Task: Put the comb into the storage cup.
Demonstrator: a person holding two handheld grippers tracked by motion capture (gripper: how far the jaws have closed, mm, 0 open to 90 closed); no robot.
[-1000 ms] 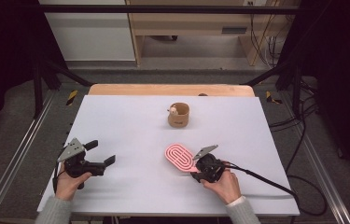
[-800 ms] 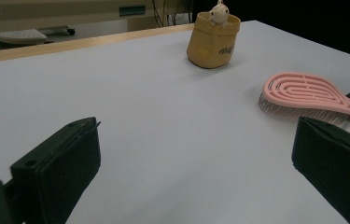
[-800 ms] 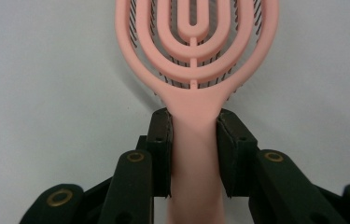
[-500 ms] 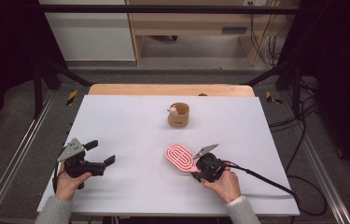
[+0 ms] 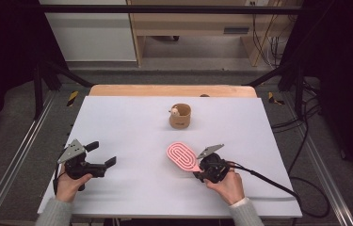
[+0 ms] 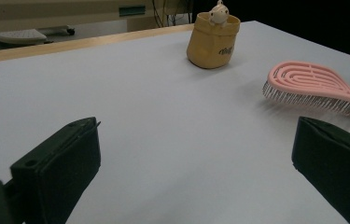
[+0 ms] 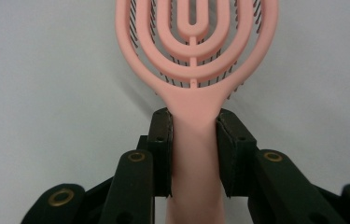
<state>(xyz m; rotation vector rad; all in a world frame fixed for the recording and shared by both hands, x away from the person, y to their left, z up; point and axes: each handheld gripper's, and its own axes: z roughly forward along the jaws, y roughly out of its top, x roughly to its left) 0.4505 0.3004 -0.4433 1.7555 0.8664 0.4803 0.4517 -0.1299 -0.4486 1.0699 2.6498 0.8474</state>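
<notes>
We work at a table point(image 5: 132, 122) covered with a smooth white sheet, a strip of pale wood showing along its far edge, dark floor and black frame legs around it and a wooden shelf unit with hanging cables beyond. Toward the far middle of the sheet stands a small tan pouch point(image 5: 180, 116), soft-sided and round, with a little pale figure peeking over its rim. Near our right side, the pink hairbrush point(image 5: 182, 157) sits with its oval plastic head built of nested loops and slots. From the left gripper view we see what the high view hides: the brush point(image 6: 310, 84) is held bristles down, a dense row of fine dark pins just above the sheet. The right gripper view shows the grip up close, where the right gripper point(image 7: 194, 149) has its black jaws pressed narrowly on either side of the brush's smooth handle. Our left gripper point(image 5: 101, 155) rests low at the near left, well apart from the brush, its blocky matte jaws spread wide with nothing between them.
</notes>
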